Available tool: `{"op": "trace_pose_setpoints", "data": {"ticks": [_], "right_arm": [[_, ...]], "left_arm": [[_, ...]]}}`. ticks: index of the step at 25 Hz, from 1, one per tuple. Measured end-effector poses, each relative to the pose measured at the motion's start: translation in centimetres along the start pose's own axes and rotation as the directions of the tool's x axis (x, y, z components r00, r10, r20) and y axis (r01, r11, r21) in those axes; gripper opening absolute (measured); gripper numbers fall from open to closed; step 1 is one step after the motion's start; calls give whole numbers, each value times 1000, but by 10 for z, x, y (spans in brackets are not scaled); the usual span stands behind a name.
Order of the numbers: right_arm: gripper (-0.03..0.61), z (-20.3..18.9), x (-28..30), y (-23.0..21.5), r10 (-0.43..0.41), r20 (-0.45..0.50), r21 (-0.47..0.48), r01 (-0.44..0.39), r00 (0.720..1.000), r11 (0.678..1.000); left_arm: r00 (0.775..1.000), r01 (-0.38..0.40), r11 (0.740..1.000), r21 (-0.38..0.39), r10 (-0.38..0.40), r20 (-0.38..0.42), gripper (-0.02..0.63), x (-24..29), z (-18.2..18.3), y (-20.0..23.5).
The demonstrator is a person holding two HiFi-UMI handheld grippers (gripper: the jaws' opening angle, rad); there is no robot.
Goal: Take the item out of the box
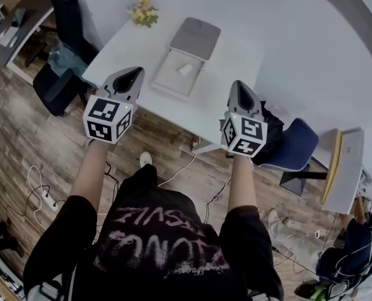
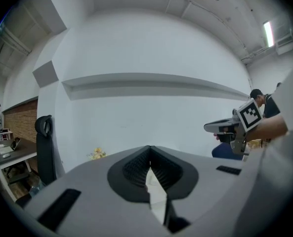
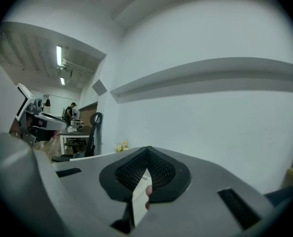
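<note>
Holding both tools out towards the white table (image 1: pixel 236 55), you have the left gripper (image 1: pixel 130 77) and the right gripper (image 1: pixel 241 93) each with jaws pressed together and nothing between them. The open box (image 1: pixel 167 80) sits on the table ahead, its lid (image 1: pixel 195 38) folded back and the small white item (image 1: pixel 186 69) lying inside, untouched. Reaching in with the jaws together would probably only nudge the item or push the light box across the table, so spread them first.

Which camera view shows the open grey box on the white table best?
The head view: the open grey box lies whole on the white table, lid folded back, a small white item inside. Both gripper views face the wall; the box cannot be made out there.
</note>
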State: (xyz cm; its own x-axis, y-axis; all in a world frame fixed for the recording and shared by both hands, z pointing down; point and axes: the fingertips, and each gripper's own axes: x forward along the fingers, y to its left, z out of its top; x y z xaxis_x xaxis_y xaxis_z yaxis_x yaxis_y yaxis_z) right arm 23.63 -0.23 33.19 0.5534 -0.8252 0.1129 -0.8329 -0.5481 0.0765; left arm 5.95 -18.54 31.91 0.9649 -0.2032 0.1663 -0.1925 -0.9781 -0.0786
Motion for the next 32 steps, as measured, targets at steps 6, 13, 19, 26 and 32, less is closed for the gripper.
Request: {"op": "trace_pose_setpoints", "data": {"ticks": [6, 13, 19, 26, 32], "right_arm": [[9, 11, 48, 4, -51, -2, 2, 51, 999, 999], [9, 16, 77, 5, -123, -19, 8, 124, 992, 992], [9, 14, 84, -12, -185, -34, -2, 185, 982, 983], [9, 12, 95, -26, -184, -36, 4, 184, 982, 983], [9, 5, 106, -45, -170, -35, -1, 170, 985, 985]], "left_arm": [[998, 57, 998, 3, -57, 0, 3, 39, 4, 39], [992, 130, 991, -18, -130, -3, 3, 75, 3, 68], [983, 182, 983, -17, -182, 3, 3, 103, 3, 67], [981, 195, 980, -29, -196, -10, 3, 129, 4, 67], [982, 185, 983, -13, -186, -32, 3, 146, 6, 55]]}}
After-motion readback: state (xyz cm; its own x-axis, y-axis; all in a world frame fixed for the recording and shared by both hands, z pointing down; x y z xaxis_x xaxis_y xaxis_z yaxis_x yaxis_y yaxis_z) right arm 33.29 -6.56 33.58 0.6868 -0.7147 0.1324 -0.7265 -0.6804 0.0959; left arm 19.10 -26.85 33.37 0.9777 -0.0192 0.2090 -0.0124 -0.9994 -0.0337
